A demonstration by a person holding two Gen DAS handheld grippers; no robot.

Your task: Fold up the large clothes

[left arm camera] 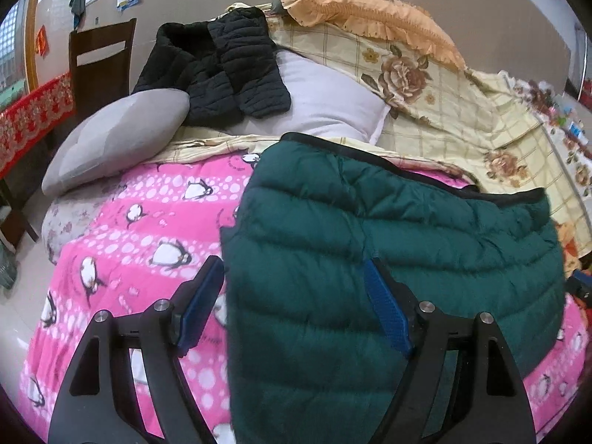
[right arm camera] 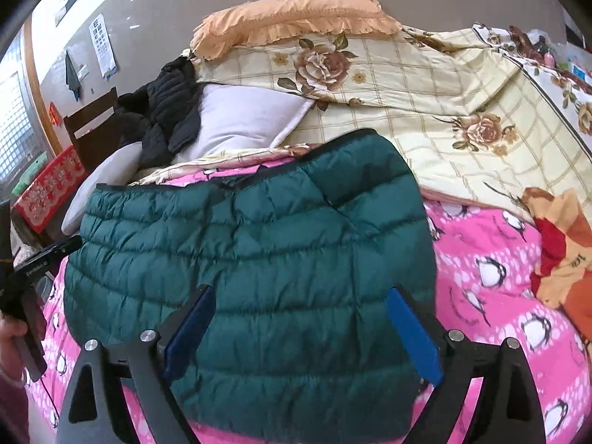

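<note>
dark green quilted puffer jacket (right arm camera: 255, 270) lies folded on the pink penguin-print bed cover (left arm camera: 122, 244), near the bed's front edge | left gripper (left arm camera: 296, 307) spread, empty | right gripper (right arm camera: 299, 329) spread, empty | risk: slippery padding may spring open if pinched shallowly | orange cartoon cushion (right arm camera: 562, 251) is seen clearly only in right view

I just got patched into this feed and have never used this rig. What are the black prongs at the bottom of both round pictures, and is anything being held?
Each picture comes from a camera on a handheld gripper, looking along its two blue-padded fingers. The left gripper and right gripper both stand open, holding nothing. Beneath them a dark green quilted puffer jacket lies on a pink penguin-print blanket. Behind it, a black quilted jacket rests across a white pillow.
</note>
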